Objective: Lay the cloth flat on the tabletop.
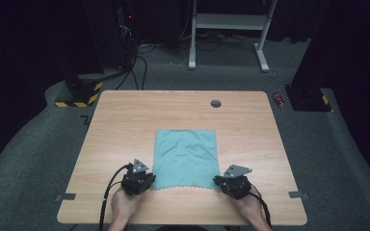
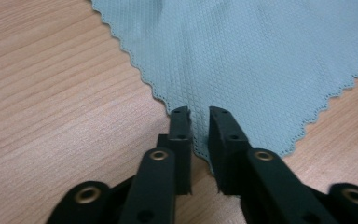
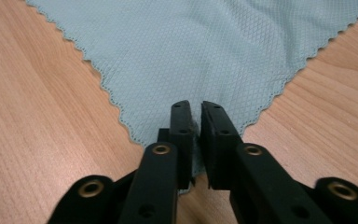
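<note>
Teal cloth (image 1: pixel 186 159) (zigzag-cut edges) lies flat on wooden table (image 1: pixel 125 120), toward person's side. Left gripper (image 1: pixel 147 181) at cloth's near left corner, jaws nearly together, pinching corner fabric. Right gripper (image 1: pixel 220 181) at cloth's near right corner, jaws likewise clamped on that corner.

Cloth (image 2: pixel 261 60) corners hidden between the fingers (image 2: pixel 181 135); far edges cut off by frame.

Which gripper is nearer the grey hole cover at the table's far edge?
Right. The right gripper grips the cloth's near right corner, almost straight below the cover; the left gripper grips the near left corner, farther off.
</note>
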{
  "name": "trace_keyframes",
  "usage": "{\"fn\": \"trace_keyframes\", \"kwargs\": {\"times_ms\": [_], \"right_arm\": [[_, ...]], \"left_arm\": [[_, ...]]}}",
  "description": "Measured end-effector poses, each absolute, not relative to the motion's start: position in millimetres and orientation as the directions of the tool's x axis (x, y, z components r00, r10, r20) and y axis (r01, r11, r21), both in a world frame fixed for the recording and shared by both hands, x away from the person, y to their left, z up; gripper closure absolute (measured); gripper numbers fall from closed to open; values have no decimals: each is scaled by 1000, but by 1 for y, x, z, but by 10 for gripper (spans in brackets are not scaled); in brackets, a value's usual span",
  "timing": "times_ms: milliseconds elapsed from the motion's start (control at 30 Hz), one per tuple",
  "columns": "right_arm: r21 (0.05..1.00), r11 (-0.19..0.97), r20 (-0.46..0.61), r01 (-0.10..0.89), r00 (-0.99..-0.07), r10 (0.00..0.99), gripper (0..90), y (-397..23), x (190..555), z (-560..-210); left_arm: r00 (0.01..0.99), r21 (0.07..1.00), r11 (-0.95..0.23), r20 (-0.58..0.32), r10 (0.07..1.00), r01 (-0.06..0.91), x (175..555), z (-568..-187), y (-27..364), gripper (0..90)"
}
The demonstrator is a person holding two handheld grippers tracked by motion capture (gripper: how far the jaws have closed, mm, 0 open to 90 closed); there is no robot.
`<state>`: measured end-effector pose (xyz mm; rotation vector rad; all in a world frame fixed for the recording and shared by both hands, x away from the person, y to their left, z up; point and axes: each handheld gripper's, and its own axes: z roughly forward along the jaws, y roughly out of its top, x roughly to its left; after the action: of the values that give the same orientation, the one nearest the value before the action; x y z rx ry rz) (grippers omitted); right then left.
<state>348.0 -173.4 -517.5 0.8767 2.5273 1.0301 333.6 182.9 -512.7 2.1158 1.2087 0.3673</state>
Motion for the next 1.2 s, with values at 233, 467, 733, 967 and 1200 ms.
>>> {"fn": "trace_keyframes", "kwargs": {"times_ms": [233, 467, 733, 967, 1200], "right_arm": [[695, 590, -45, 412, -793, 607, 897, -175, 345, -516], [696, 589, -35, 409, -801, 598, 867, -177, 343, -512], [723, 585, -63, 367, -808, 586, 782, -149, 353, -506], [704, 603, -55, 374, -819, 571, 767, -133, 364, -518], [708, 595, -57, 381, -809, 585, 723, -140, 366, -512]], "left_arm": [[550, 653, -354, -117, 827, 670, 336, -511, 188, 896], [570, 646, -354, -154, 807, 676, 332, -507, 193, 889], [580, 705, -346, -114, 807, 619, 337, -499, 177, 599], [576, 711, -338, -115, 810, 617, 356, -505, 160, 526], [593, 693, -385, -75, 802, 609, 358, -514, 150, 502]]}}
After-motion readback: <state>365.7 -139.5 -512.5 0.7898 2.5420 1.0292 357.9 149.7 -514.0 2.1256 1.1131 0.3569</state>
